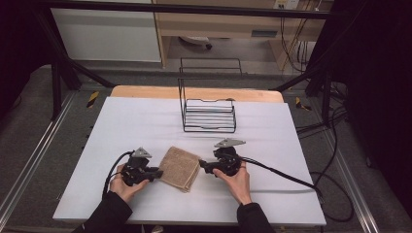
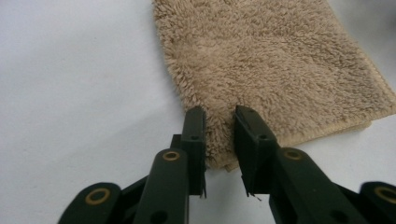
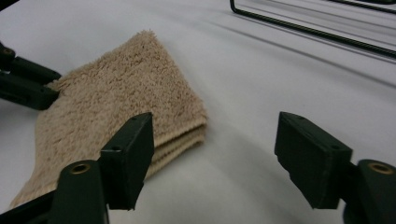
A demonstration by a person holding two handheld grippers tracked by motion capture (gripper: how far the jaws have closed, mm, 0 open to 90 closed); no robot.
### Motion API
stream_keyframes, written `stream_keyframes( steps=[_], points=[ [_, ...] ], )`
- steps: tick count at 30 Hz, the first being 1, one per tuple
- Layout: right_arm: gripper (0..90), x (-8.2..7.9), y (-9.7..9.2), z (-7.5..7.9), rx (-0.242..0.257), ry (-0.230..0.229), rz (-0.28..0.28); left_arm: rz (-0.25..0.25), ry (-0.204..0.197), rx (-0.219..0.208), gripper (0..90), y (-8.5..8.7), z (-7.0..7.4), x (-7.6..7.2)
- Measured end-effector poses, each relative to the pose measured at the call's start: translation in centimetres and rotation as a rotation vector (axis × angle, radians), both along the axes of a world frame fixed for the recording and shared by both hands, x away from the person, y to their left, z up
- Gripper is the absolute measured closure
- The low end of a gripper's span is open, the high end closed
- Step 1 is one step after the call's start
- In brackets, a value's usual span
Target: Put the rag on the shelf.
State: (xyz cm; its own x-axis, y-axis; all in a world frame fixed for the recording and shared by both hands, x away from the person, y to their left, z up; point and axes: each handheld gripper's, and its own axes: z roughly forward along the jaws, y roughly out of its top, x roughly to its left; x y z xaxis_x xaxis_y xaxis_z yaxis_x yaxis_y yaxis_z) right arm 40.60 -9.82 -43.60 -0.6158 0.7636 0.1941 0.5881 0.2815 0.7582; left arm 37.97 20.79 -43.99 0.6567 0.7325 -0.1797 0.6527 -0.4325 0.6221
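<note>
Folded tan towel (image 1: 180,168) lying flat on the white tabletop (image 1: 145,121), near the front edge and about midway between left and right; its pile is looped terry, and a stitched hem runs along one side, seen in the left gripper view (image 2: 280,70). The stacked layers of the fold show at the corner facing the right tool in the right gripper view (image 3: 116,102).

Left tool (image 1: 156,174), held in the person's left hand (image 1: 125,184), lies low on the tabletop at the towel's left edge. In its own view (image 2: 219,140) the two black jaws stand close together with a ridge of the towel's edge between them; the pile bulges up in the narrow gap, and the pads press against it on both sides.

Right tool (image 1: 203,167), held in the right hand (image 1: 237,180), lies just beside the towel's right edge, pointing left toward it. In its own view (image 3: 215,154) the jaws stand well apart with bare tabletop between them; one jaw overlaps the towel's folded corner in the picture, but whether it touches cannot be told. It holds nothing.

Black wire rack (image 1: 209,115) stands farther back on the tabletop, behind the towel and well apart from it, with a tall wire frame at its far side
</note>
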Motion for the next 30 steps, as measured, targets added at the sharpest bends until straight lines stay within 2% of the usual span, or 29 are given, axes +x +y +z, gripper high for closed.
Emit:
stream_keyframes(
  steps=[2,4,9,17,24,30],
  points=[
    [35.2,0.6,1.1,-0.3,-0.009,0.010,-0.010,0.000,-0.003,0.006,76.0,-0.1,0.0,0.0],
    [36.7,0.8,1.4,-0.5,-0.012,0.015,-0.013,0.000,-0.008,0.012,76.5,-0.2,0.0,-0.1],
    [47.9,1.3,2.4,-1.4,-0.010,0.039,-0.024,0.001,-0.009,0.011,77.8,-0.4,0.0,-0.2],
    [62.9,0.9,2.6,-1.8,-0.011,0.080,-0.024,-0.003,-0.003,0.004,79.9,-0.4,0.0,-0.1],
    [80.5,0.7,2.8,-1.9,0.038,0.127,-0.025,0.002,0.008,0.002,84.2,-0.2,0.1,0.0],
    [83.7,0.5,2.7,-1.4,0.051,0.121,-0.029,0.008,0.021,-0.025,85.8,-0.1,0.5,-0.2]
  ],
)
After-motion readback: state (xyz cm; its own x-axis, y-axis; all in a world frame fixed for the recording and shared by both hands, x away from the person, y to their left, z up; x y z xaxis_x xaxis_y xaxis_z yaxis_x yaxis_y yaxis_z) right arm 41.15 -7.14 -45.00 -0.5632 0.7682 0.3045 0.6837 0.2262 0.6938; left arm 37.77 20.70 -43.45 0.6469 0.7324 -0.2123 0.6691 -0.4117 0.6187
